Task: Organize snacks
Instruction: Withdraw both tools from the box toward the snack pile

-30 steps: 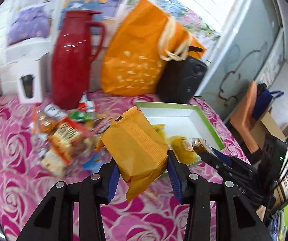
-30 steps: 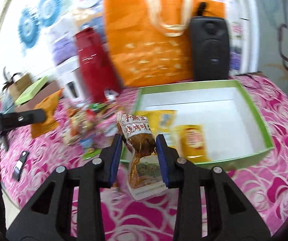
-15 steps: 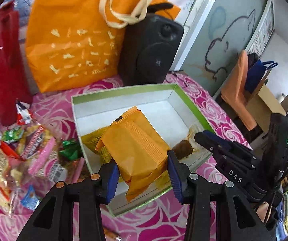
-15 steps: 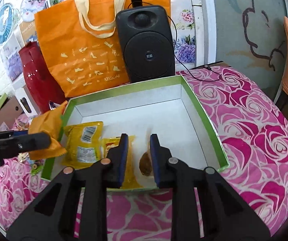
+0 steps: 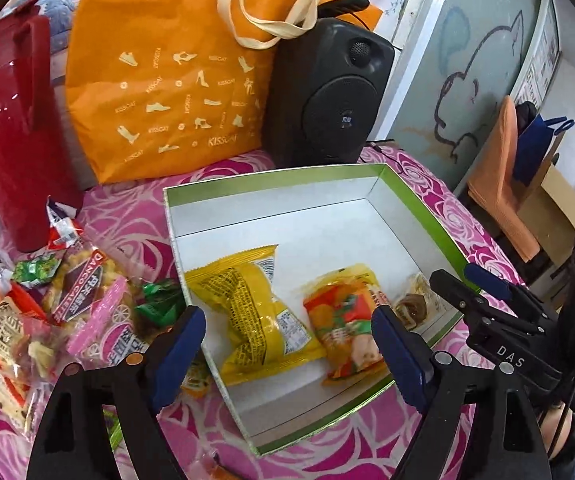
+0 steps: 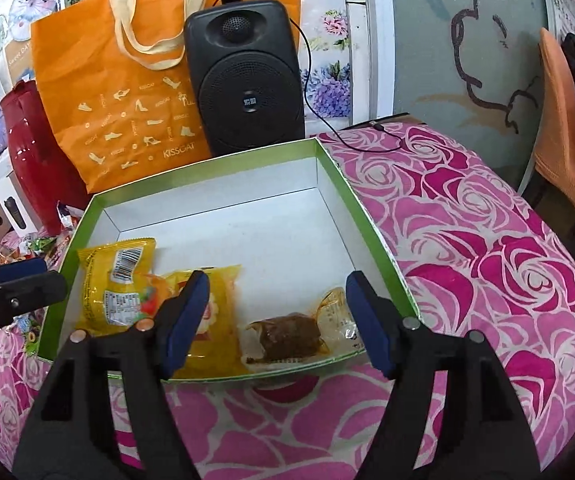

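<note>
Both grippers over the shallow green-rimmed, white-lined cardboard box (image 5: 271, 184) on the pink rose-patterned tablecloth (image 6: 487, 264). The left gripper (image 5: 287, 344) has its blue-padded jaws spread wide and holds nothing; half a second earlier it was clamped on an orange-yellow wrapped snack, which now cannot be picked out with certainty among the packets in the box. The right gripper (image 6: 277, 316) is likewise wide apart and empty; the clear-wrapped brown snack (image 6: 287, 336) it gripped a second ago now lies on the box floor at the near right corner, below and between its jaws. Beside that lie a yellow barcode-printed packet (image 5: 247, 312) toward the box's left wall and a yellow-and-red printed packet (image 5: 347, 328) in the middle, the two overlapping in the right wrist view. The unsorted heap of mixed wrapped snacks (image 5: 55, 308) remains on the cloth left of the box. Behind the box stand a red plastic thermos jug (image 5: 15, 128), an orange shoe-print tote bag (image 5: 175, 80) and a black portable speaker (image 6: 247, 80).
</note>
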`<action>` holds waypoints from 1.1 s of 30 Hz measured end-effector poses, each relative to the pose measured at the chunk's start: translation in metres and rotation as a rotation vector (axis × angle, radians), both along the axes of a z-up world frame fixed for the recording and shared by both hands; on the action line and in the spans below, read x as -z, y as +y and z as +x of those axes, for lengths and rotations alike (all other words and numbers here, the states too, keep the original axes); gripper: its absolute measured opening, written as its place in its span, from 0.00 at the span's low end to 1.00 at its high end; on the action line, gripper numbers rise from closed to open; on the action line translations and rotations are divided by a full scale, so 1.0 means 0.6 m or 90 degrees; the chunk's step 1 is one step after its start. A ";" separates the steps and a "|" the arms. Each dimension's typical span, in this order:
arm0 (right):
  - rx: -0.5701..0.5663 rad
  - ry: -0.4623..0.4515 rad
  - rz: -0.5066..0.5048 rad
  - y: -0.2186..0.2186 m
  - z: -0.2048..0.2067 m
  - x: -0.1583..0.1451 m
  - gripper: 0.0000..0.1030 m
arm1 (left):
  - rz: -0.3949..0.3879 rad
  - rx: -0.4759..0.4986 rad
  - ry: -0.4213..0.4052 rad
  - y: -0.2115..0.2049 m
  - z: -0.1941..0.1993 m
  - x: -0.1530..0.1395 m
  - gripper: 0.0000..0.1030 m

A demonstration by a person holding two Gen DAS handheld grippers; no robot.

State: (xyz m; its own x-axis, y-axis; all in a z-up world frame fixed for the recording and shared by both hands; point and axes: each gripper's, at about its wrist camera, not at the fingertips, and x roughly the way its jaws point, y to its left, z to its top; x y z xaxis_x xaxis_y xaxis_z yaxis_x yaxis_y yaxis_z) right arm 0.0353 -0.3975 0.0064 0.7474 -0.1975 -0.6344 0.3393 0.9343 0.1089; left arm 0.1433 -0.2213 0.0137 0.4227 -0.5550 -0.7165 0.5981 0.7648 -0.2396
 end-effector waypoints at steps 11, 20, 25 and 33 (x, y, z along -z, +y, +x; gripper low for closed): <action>-0.110 -0.012 -0.009 0.097 -0.013 -0.039 0.97 | 0.001 -0.086 -0.018 0.112 -0.023 -0.051 0.84; -0.226 -0.013 0.017 0.196 -0.042 -0.054 0.98 | 0.003 -0.234 -0.004 0.285 -0.047 -0.043 0.84; -0.317 0.029 0.102 0.257 -0.044 -0.008 0.98 | 0.012 -0.258 0.025 0.334 -0.068 0.001 0.84; -0.351 0.128 0.067 0.320 -0.021 0.073 0.75 | 0.023 -0.240 0.069 0.340 -0.080 0.061 0.84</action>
